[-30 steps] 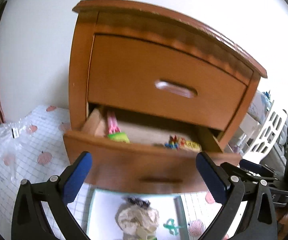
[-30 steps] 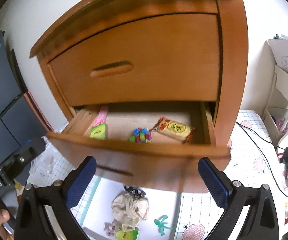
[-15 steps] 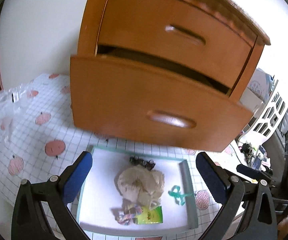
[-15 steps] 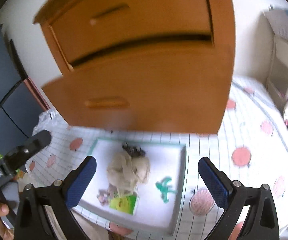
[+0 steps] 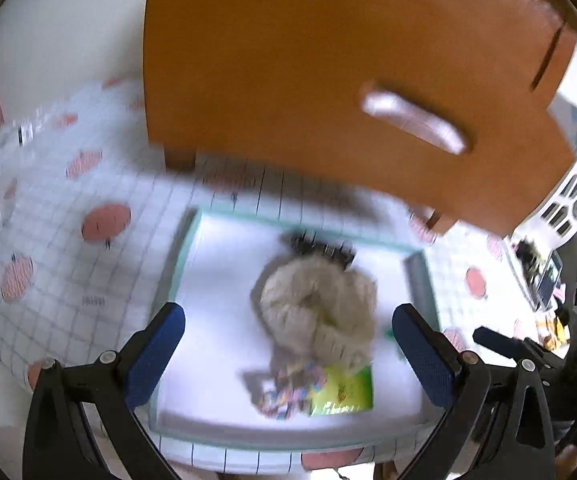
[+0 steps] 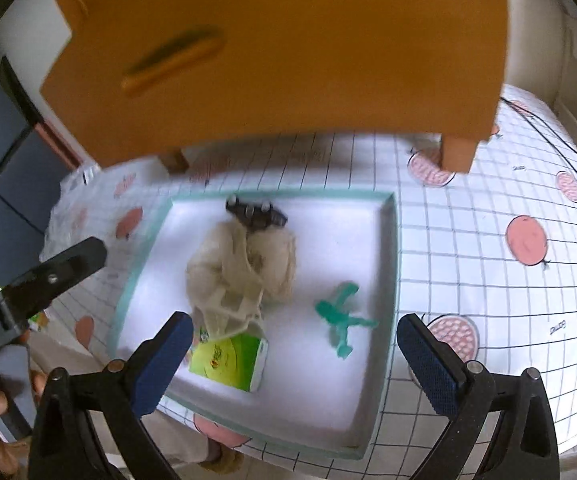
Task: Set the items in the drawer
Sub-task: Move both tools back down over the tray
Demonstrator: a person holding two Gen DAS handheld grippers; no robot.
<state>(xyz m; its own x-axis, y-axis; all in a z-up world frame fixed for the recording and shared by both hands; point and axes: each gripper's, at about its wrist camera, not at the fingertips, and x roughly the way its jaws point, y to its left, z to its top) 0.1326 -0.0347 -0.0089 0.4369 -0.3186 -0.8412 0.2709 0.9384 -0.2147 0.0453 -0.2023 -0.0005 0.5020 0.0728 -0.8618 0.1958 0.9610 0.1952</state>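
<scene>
A white tray [image 6: 380, 280] with a green rim lies on the table below the wooden drawer front [image 6: 288, 48]. In it lie a beige cloth bundle [image 6: 240, 268], a black hair clip [image 6: 254, 214], a green packet [image 6: 228, 358] and a teal plastic figure [image 6: 340, 316]. My right gripper [image 6: 292, 352] hangs open above the tray's near side, empty. In the left wrist view the same tray [image 5: 176, 264] holds the cloth bundle [image 5: 316, 308], the clip [image 5: 322, 246], a colourful wrapper [image 5: 292, 390] and the green packet [image 5: 346, 394]. My left gripper [image 5: 288, 340] is open and empty above them.
The wooden cabinet [image 5: 328, 72] looms over the tray's far edge, its leg [image 6: 458, 152] standing at the right. A checked tablecloth with pink spots [image 6: 508, 240] covers the table. A crumpled clear plastic bag [image 5: 4, 152] lies at far left. A white rack [image 5: 572, 192] stands at right.
Both views have tilted down from the open drawer to the tray. The drawer's inside has gone out of sight and the tray's items now fill the lower frames. Both grippers stay open.
</scene>
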